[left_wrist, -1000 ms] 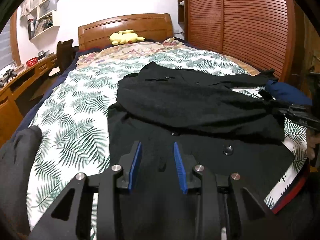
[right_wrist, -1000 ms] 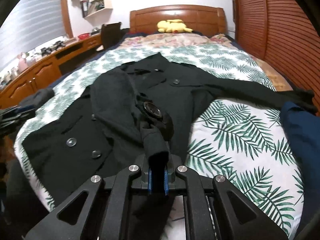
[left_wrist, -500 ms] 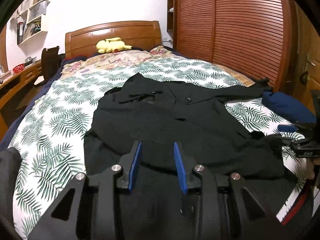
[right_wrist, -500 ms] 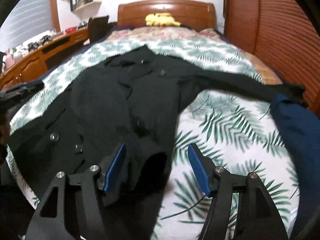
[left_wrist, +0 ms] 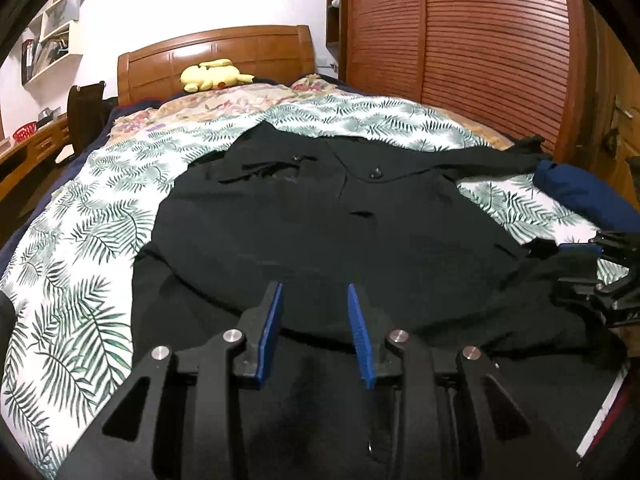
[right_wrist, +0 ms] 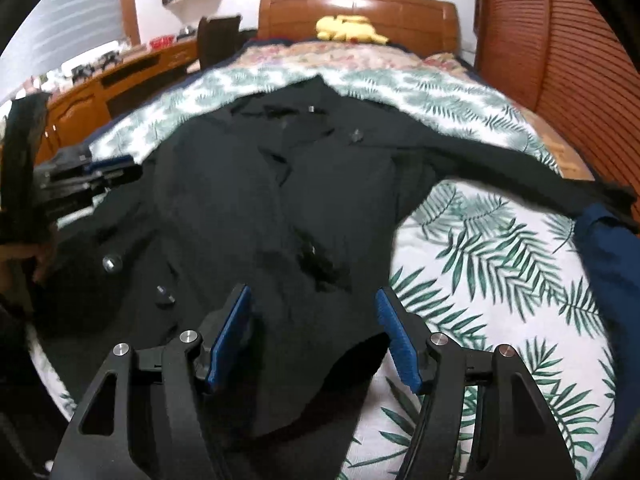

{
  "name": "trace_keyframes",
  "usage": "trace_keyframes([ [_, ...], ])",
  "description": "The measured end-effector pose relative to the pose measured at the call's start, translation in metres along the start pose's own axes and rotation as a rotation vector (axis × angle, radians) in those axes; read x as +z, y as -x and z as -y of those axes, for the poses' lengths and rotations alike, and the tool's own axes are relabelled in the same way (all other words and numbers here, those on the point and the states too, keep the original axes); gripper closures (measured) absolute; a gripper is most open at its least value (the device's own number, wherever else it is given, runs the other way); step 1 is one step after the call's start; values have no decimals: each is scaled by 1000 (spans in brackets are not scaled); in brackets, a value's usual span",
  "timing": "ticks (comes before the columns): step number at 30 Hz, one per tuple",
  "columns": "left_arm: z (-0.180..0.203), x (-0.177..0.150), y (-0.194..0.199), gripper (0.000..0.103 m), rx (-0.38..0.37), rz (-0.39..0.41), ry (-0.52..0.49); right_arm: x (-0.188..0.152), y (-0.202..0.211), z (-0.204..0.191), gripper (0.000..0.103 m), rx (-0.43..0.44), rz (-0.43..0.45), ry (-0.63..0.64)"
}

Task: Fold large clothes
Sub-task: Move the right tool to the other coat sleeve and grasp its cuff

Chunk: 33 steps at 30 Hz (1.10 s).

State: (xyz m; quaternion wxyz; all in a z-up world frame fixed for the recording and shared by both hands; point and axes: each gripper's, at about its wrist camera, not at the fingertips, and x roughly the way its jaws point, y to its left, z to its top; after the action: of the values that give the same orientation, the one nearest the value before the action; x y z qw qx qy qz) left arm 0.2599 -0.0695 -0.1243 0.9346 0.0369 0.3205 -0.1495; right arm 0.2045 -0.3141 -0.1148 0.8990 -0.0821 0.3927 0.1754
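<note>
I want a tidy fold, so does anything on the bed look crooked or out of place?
Yes. The black coat lies uneven: one sleeve still stretches out sideways across the bedspread toward a blue garment, not yet folded in.

Both cameras sit low at the foot of the bed (left_wrist: 80, 240), close above the black coat (left_wrist: 320, 232), and look along their own fingers toward the headboard (left_wrist: 216, 56). The left view stands nearer the desk (right_wrist: 100, 92) side, the right view nearer the wardrobe (right_wrist: 560, 40). Both share the coat, the yellow toy (right_wrist: 348, 28) and the headboard; each catches the other gripper at its edge.
</note>
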Motion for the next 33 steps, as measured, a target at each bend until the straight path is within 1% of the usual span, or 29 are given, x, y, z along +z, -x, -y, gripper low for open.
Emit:
trace_keyframes([
  [4, 4, -7, -2, 72, -2, 3, -17, -11, -19, 2, 37, -18, -63, -9],
  [9, 1, -12, -6, 72, -3, -1, 7, -12, -8, 14, 37, -1, -32, -65],
  [11, 0, -13, -7, 72, -4, -3, 13, -8, 1, 20, 37, -14, -17, -65],
  [12, 0, -14, -7, 72, -1, 0, 14, -5, 5, 23, 35, -23, -7, -61],
  [13, 0, -15, -5, 72, 0, 7, 13, 0, 12, 30, 30, -40, 9, -53],
  [16, 2, -16, -2, 72, 1, 23, 8, 16, 24, 50, 25, -104, 45, -44],
  [19, 2, -17, -2, 72, 3, 25, 4, 38, 33, 71, 24, -177, 73, -33],
  [25, 0, -17, -3, 72, 2, 25, 10, 81, 43, 119, 24, -273, 103, -11],
  [29, -1, -16, -3, 72, 1, 26, 12, 102, 34, 162, 24, -360, 83, -28],
  [33, -1, -17, -4, 72, 0, 23, 15, 116, 17, 221, 24, -433, 36, -131],
])
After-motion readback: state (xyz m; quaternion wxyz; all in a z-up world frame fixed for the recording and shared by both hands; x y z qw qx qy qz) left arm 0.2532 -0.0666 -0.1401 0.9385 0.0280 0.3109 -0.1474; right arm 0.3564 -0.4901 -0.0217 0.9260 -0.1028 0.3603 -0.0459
